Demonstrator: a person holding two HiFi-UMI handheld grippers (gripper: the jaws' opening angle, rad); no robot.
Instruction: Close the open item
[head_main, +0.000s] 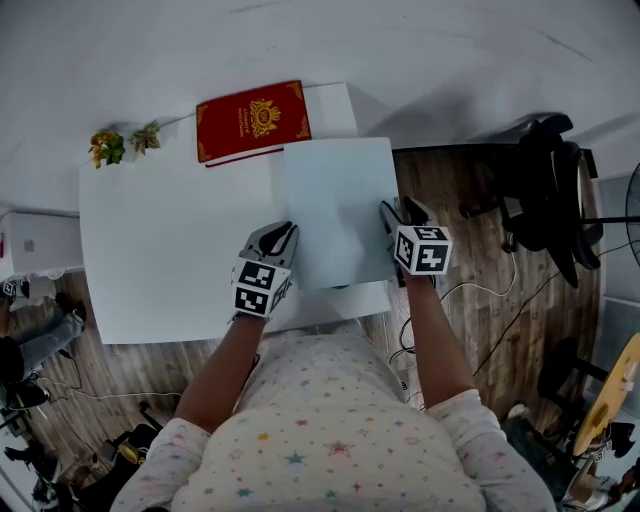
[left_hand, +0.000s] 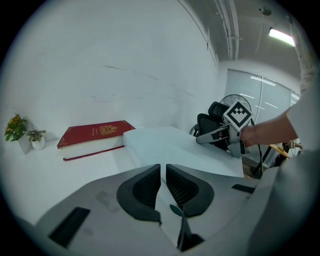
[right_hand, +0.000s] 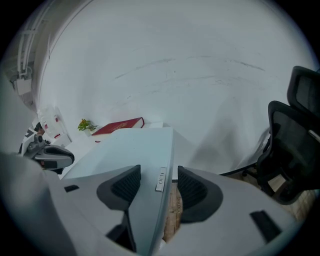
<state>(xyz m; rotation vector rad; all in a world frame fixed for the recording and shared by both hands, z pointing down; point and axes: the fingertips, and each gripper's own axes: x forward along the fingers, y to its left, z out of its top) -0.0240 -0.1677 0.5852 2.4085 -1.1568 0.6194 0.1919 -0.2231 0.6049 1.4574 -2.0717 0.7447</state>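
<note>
On the near right of the tabletop (head_main: 150, 260), pale folder (head_main: 335, 200) lengthwise near-to-far, jaws of left gripper (head_main: 288, 232) pinched on its left edge, jaws of right gripper (head_main: 387, 212) apart astride its right edge.

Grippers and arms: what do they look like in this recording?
The left gripper and right gripper have pale grey bodies, each carrying a cube with black-and-white square markers. Each claw has dark ribbed pads. The person wears white sleeves dotted with small coloured stars.
</note>
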